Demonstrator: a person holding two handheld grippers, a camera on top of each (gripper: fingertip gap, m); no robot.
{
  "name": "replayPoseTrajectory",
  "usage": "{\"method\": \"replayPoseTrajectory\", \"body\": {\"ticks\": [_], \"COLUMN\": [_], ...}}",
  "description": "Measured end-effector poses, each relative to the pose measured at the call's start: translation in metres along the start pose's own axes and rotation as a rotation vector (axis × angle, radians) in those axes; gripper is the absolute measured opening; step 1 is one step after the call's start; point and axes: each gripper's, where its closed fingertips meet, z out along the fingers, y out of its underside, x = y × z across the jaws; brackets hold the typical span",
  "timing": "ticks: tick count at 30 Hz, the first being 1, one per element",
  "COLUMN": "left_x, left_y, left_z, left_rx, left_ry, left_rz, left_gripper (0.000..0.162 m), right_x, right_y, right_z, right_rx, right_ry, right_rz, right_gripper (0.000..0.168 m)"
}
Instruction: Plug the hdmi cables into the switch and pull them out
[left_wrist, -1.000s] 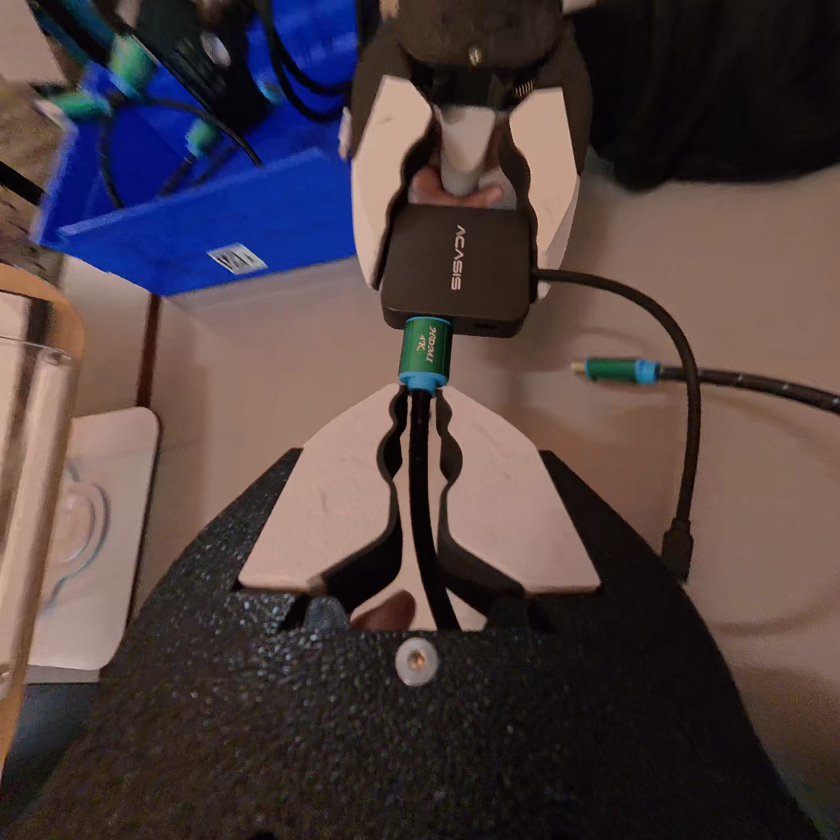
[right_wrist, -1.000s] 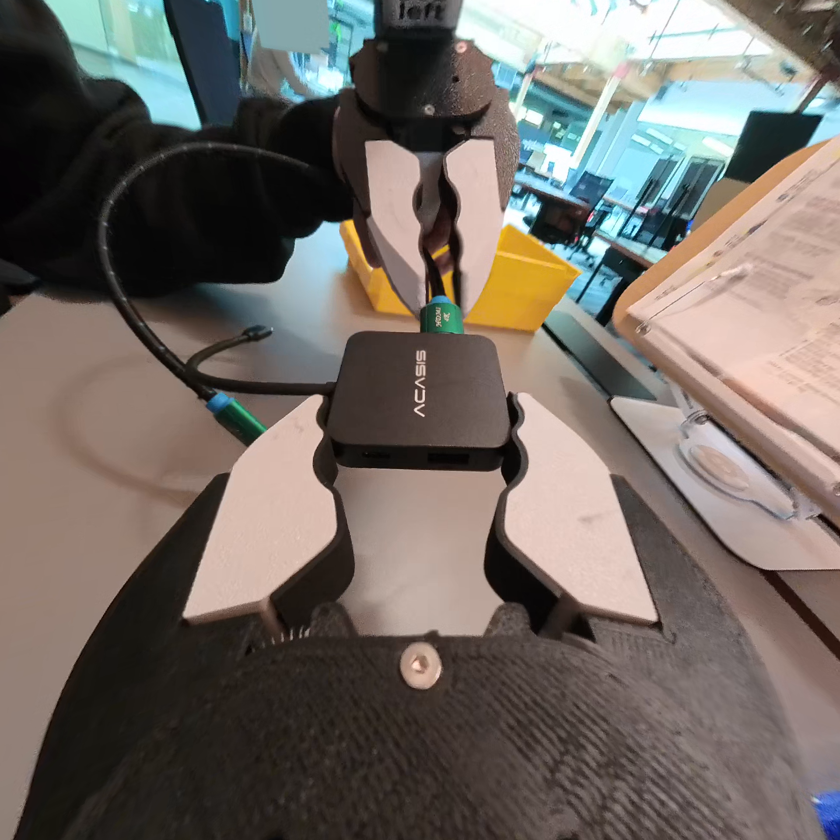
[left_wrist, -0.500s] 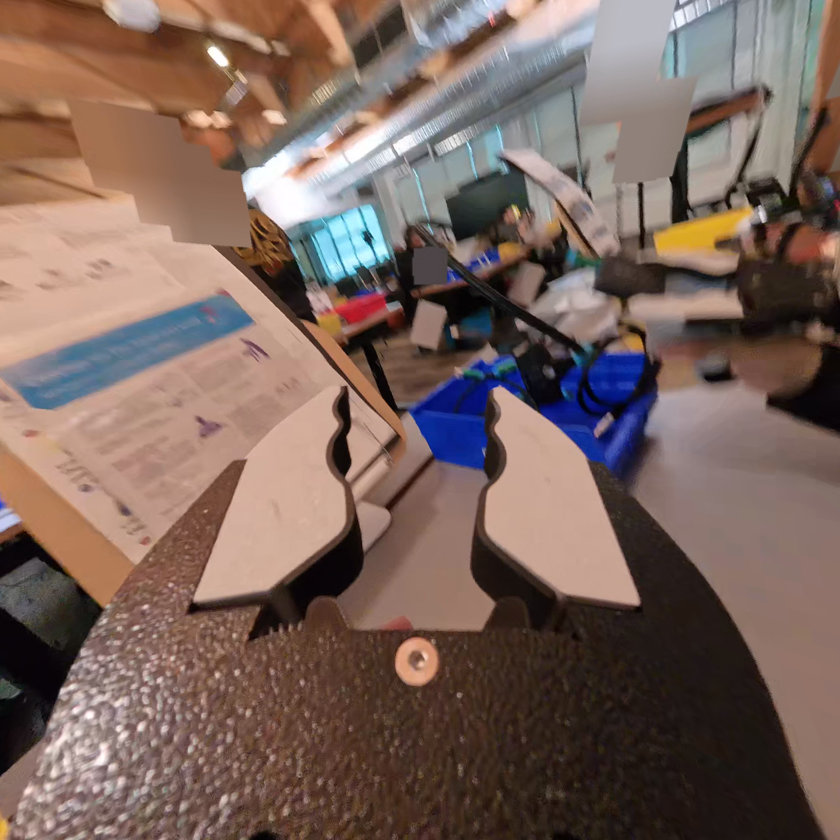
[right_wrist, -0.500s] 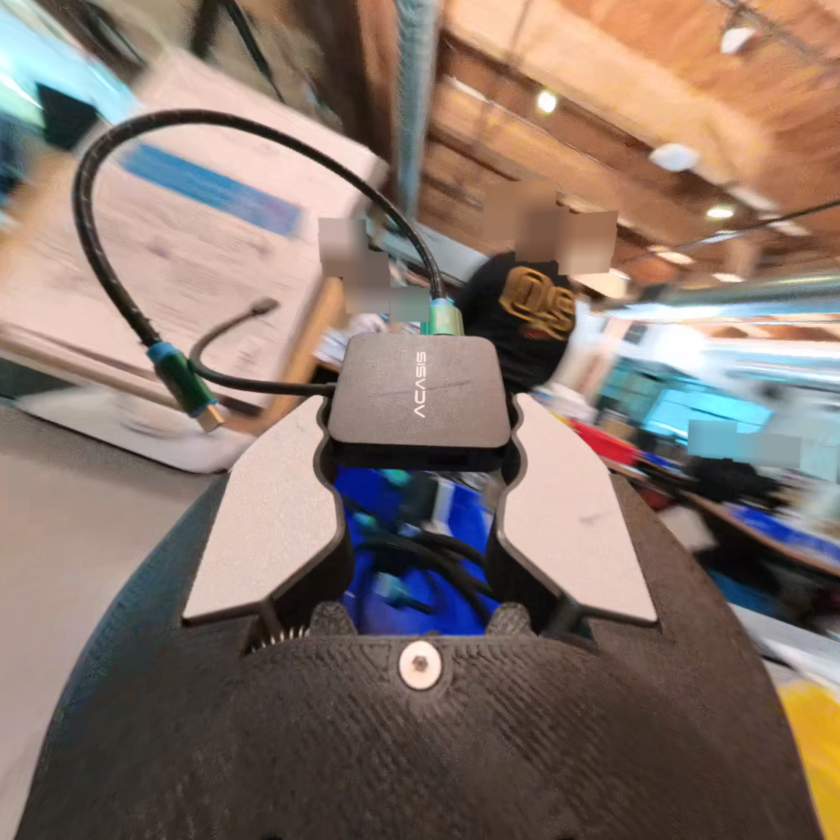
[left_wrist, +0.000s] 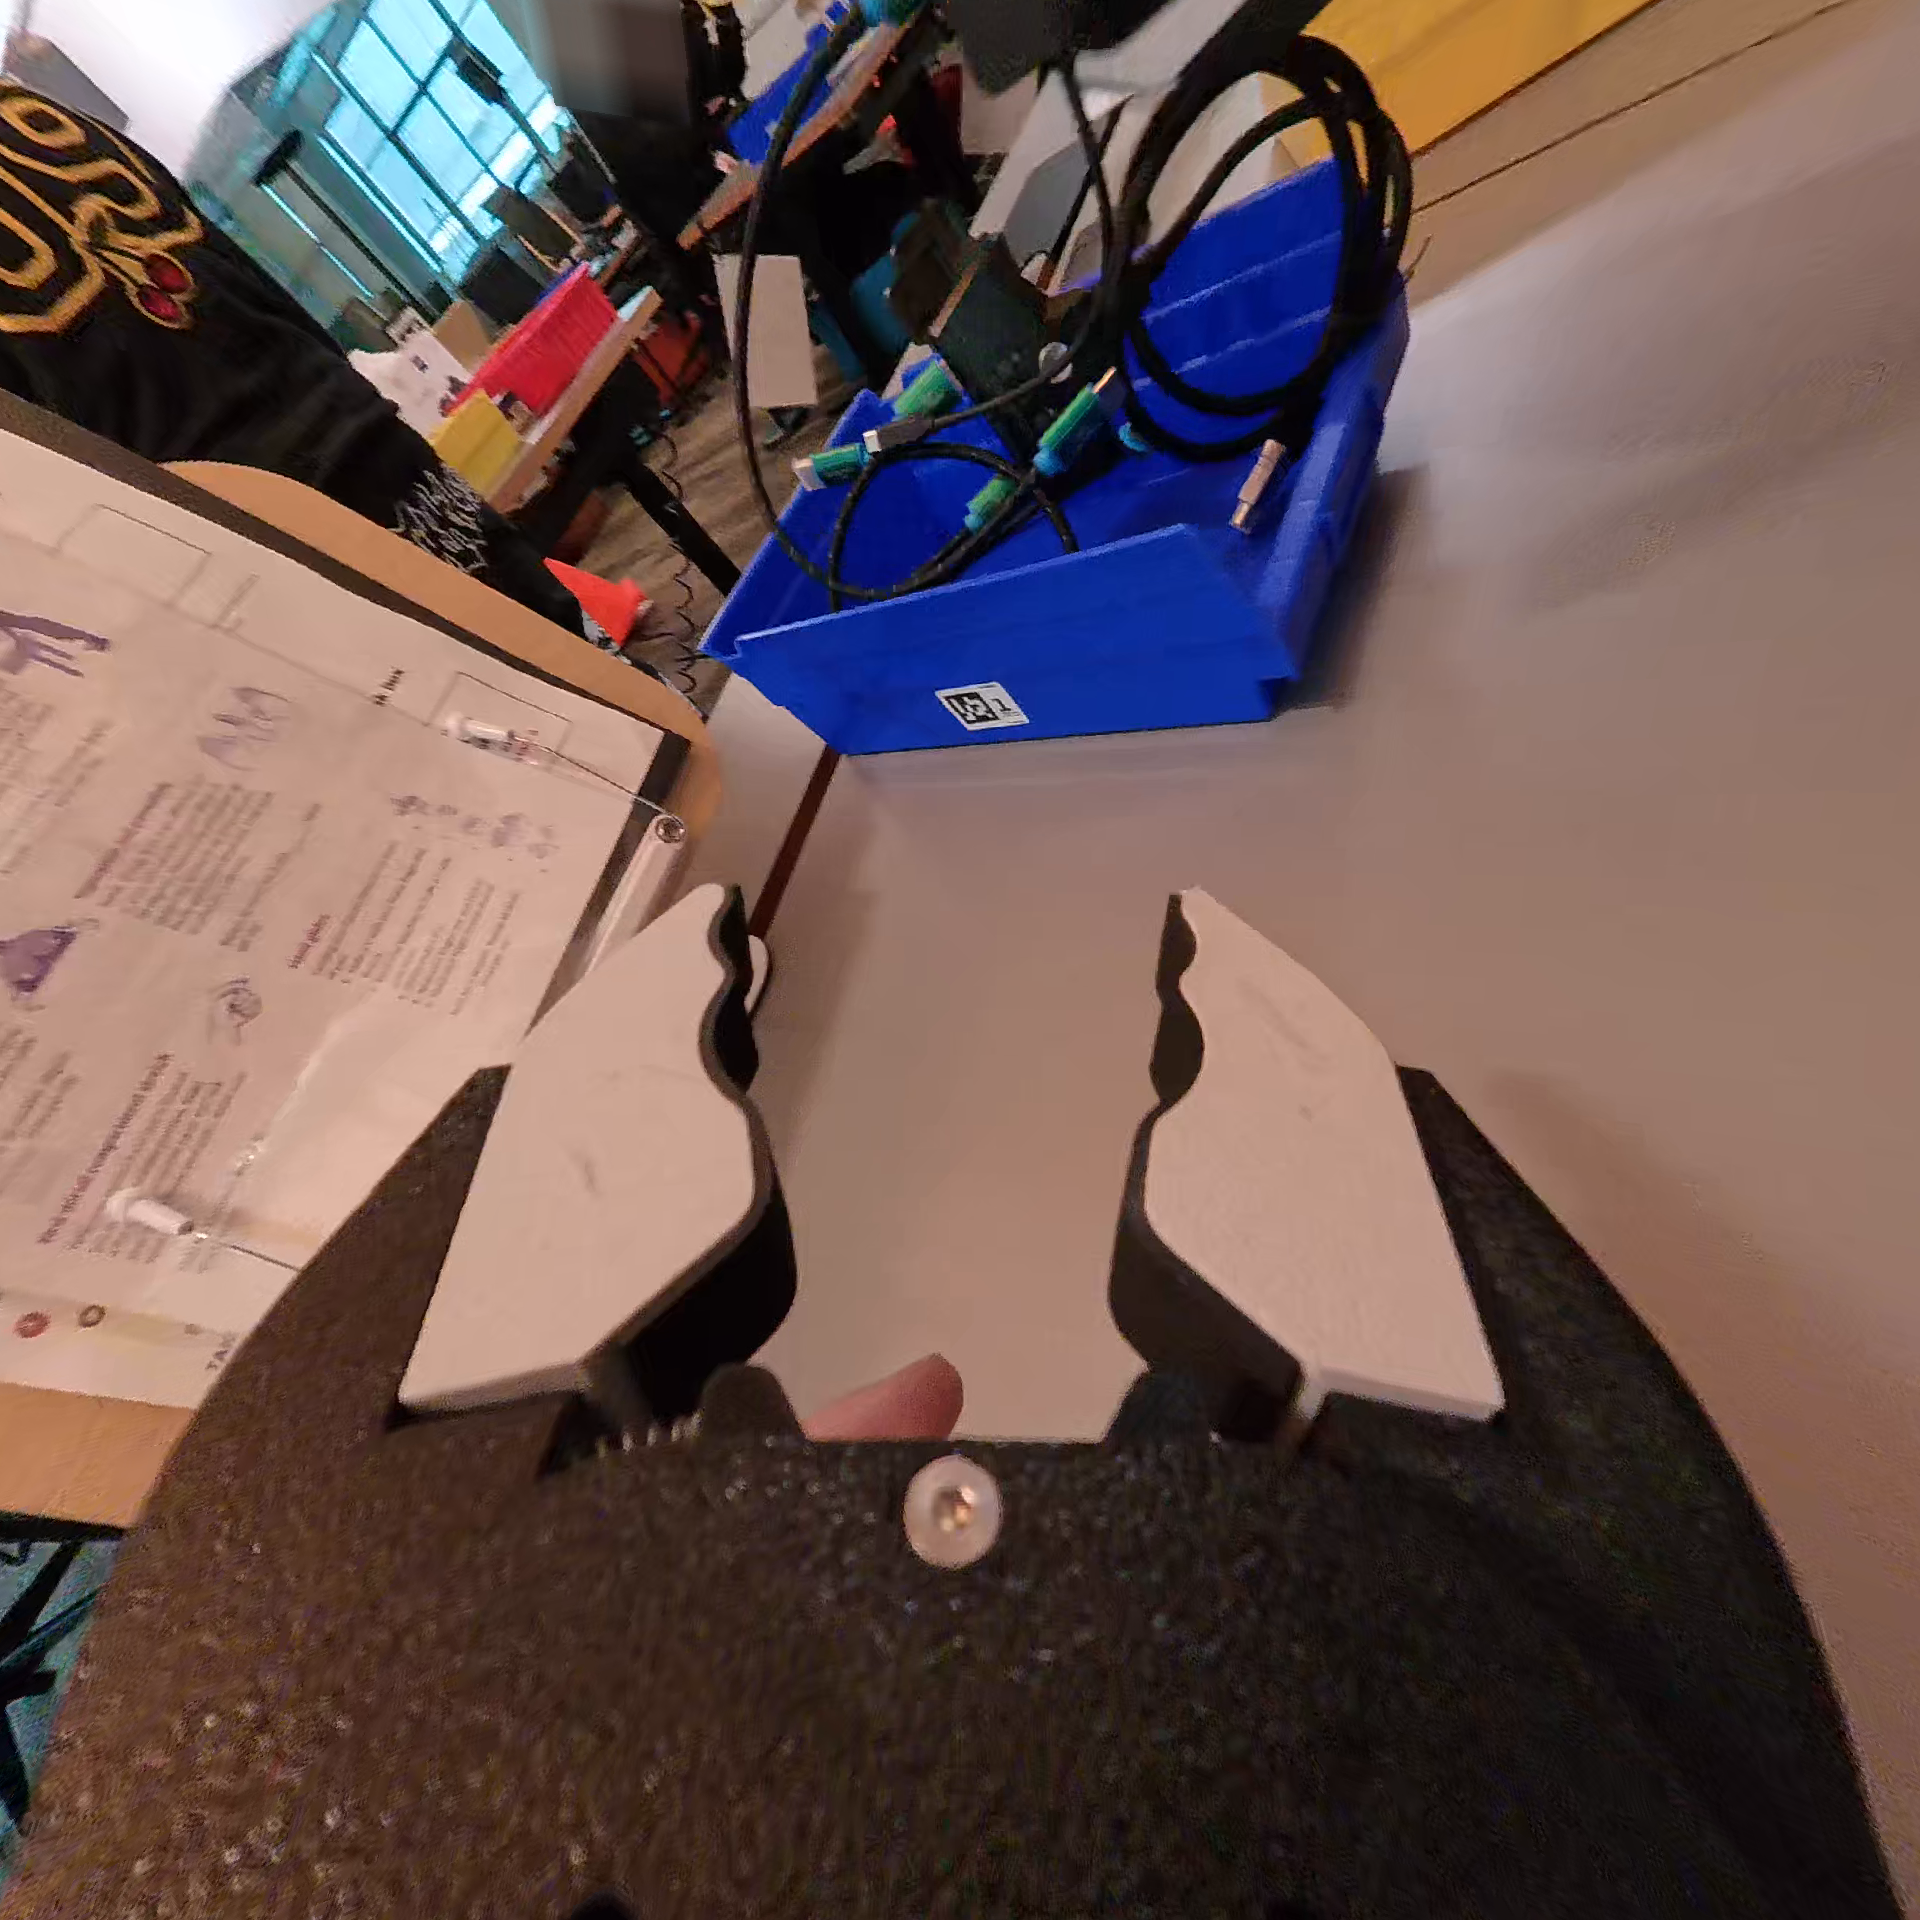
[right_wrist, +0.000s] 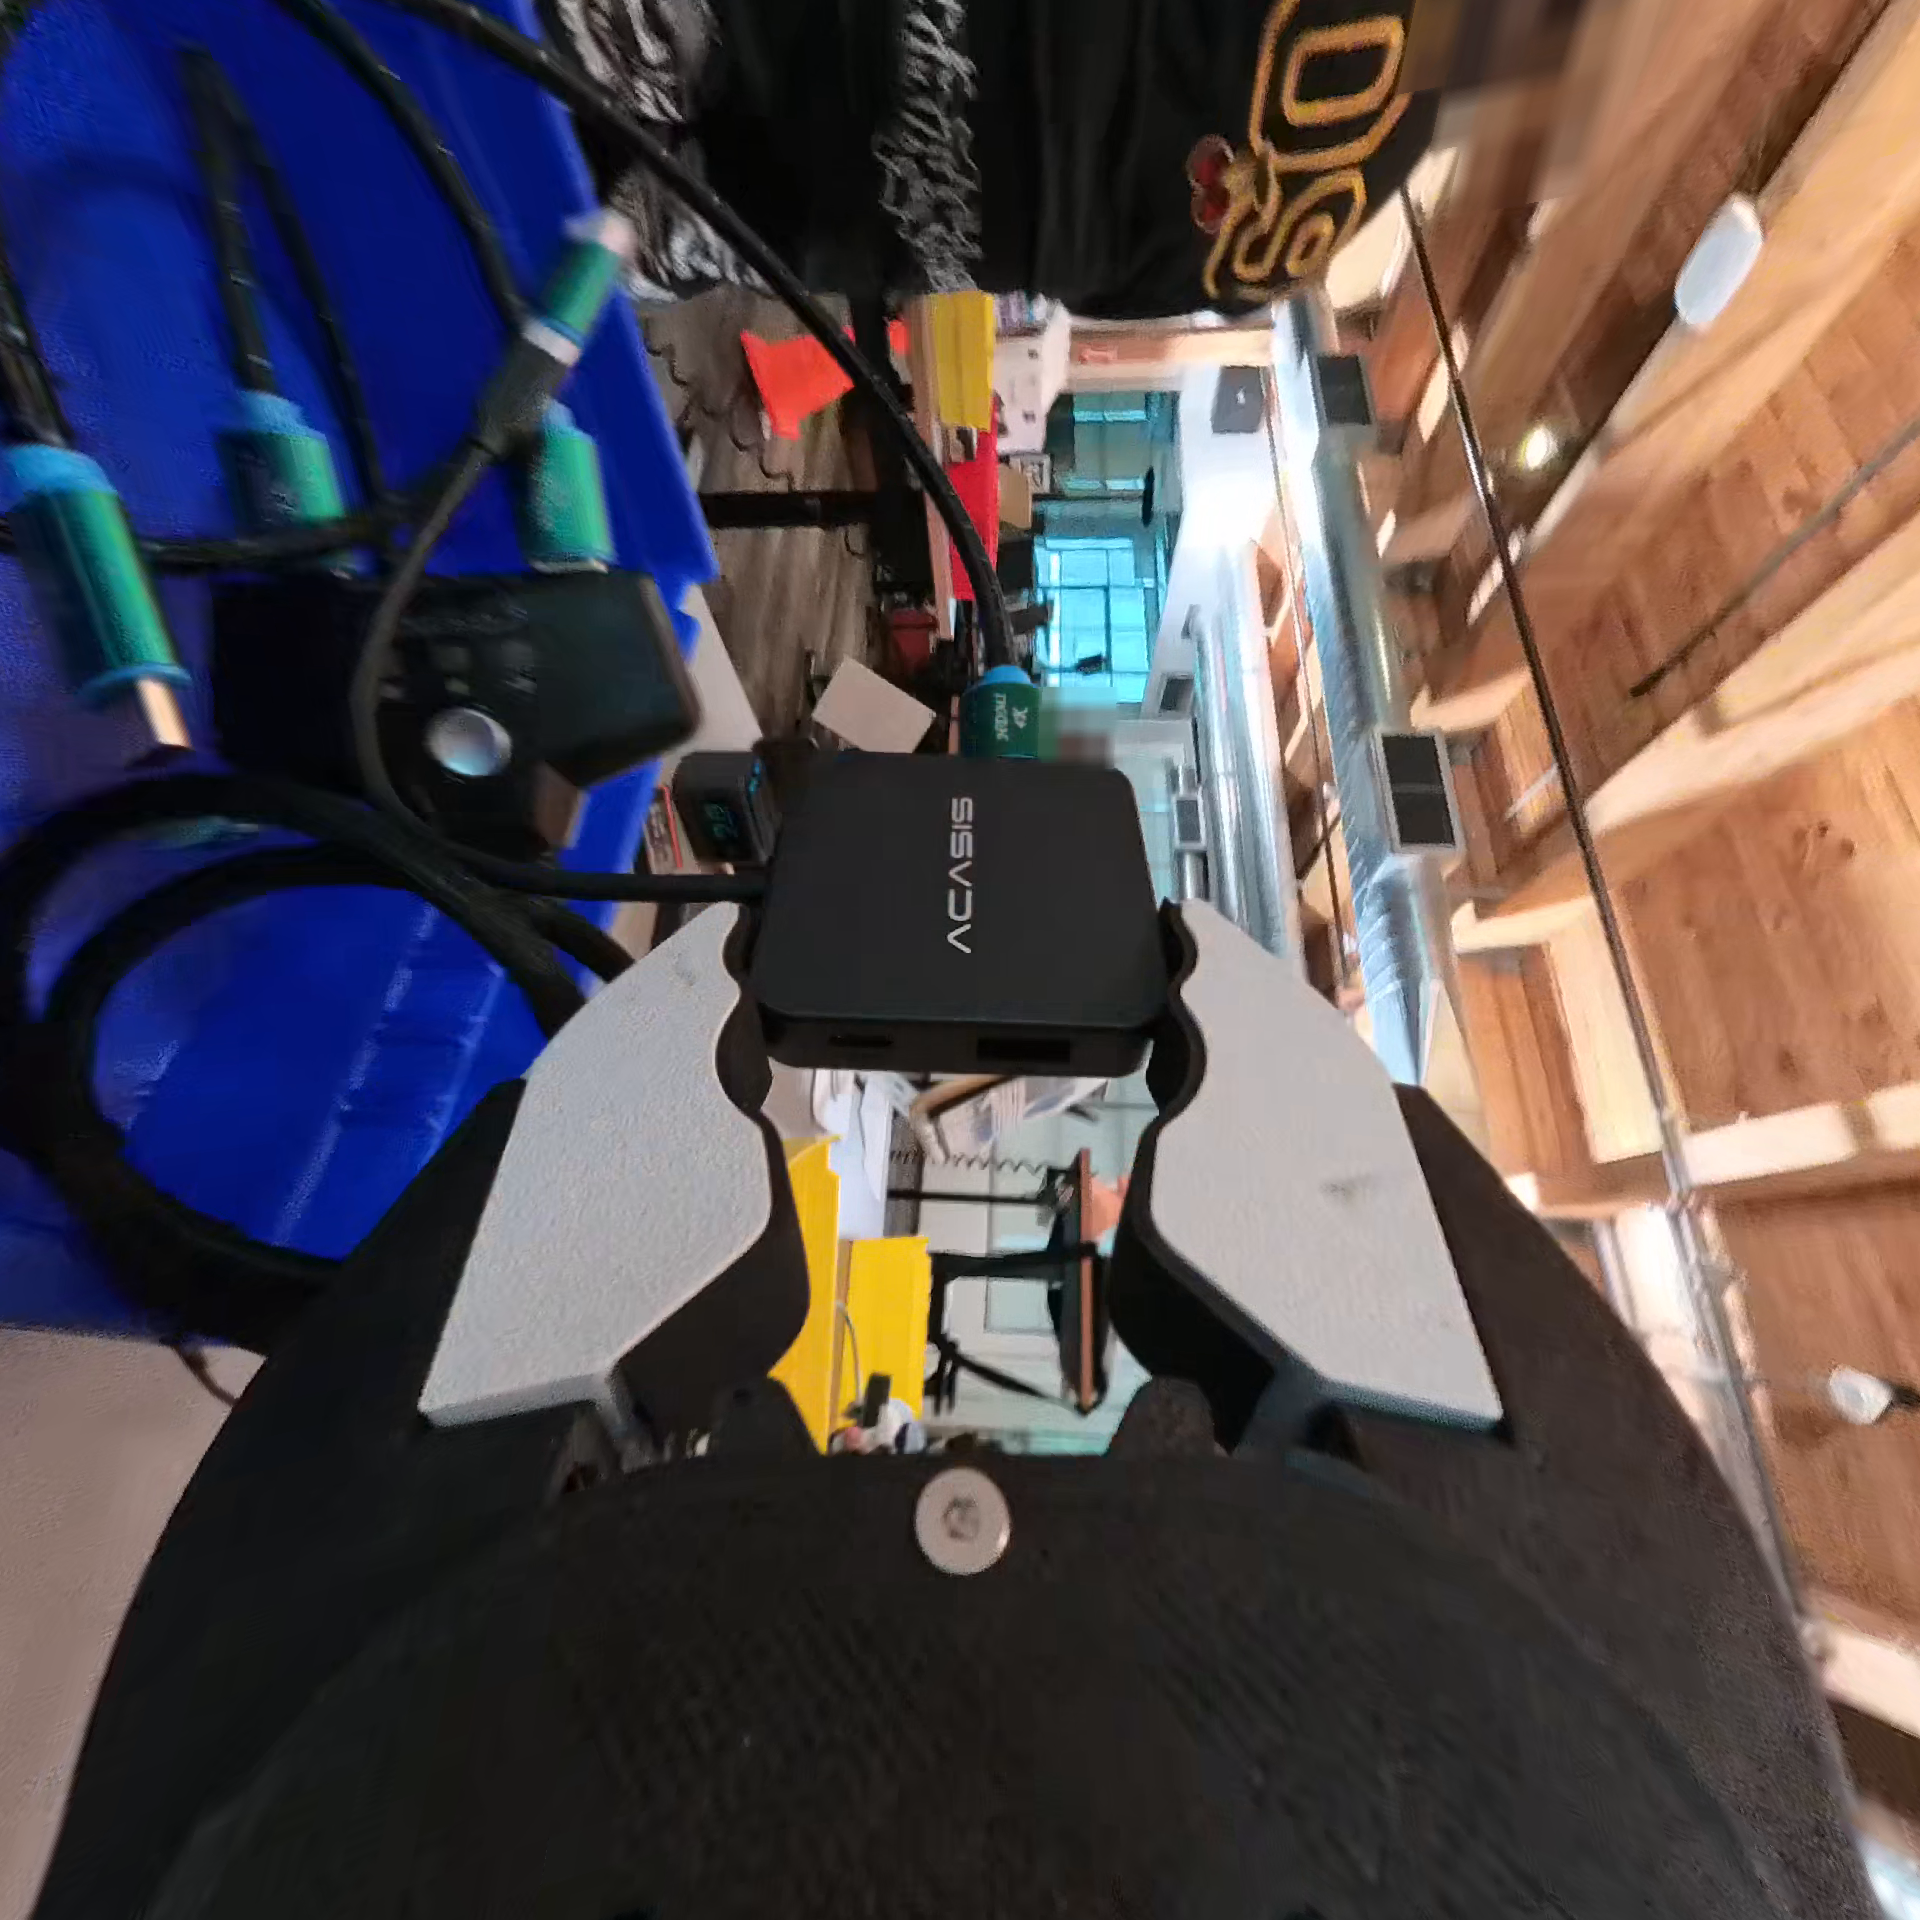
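Right claw (right_wrist: 961, 935) clamps black switch (right_wrist: 951, 899), lifted beside blue bin (right_wrist: 312, 987); one green-plug hdmi cable (right_wrist: 995, 712) seated in far edge, so plugging partly done; pulling out seems left; left claw (left_wrist: 956, 997) spread wide, empty, over tabletop (left_wrist: 1558, 935).

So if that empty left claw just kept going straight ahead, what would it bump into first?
Probably the blue bin of cables, across bare table. The left claw is open and empty; depth is hard to judge.
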Motion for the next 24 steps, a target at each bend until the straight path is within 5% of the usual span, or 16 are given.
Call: {"method": "replayPoseTrajectory", "body": {"ticks": [4, 6, 12, 16, 24], "left_x": [0.001, 0.003, 0.002, 0.010, 0.045], "left_y": [0.001, 0.002, 0.009, 0.013, 0.004], "left_z": [-0.002, -0.001, 0.003, 0.010, 0.041], "left_rx": [0.001, 0.007, -0.024, -0.049, 0.001], "left_ry": [0.026, 0.054, 0.087, 0.108, 0.121], "left_rz": [-0.031, -0.094, -0.270, -0.285, -0.326], "left_gripper": [0.075, 0.075, 0.074, 0.074, 0.073], "right_x": [-0.035, -0.069, -0.093, -0.089, -0.089], "right_y": [-0.028, -0.033, -0.023, -0.014, 0.043], "right_z": [-0.005, -0.007, -0.017, -0.038, -0.111], "right_rx": [0.103, 0.151, 0.217, 0.286, 0.373], "right_ry": [0.013, -0.141, -0.568, -0.743, -0.633], "right_rz": [-0.148, -0.122, 0.457, 0.801, 1.125], "right_gripper": [0.073, 0.074, 0.108, 0.101, 0.088]}}
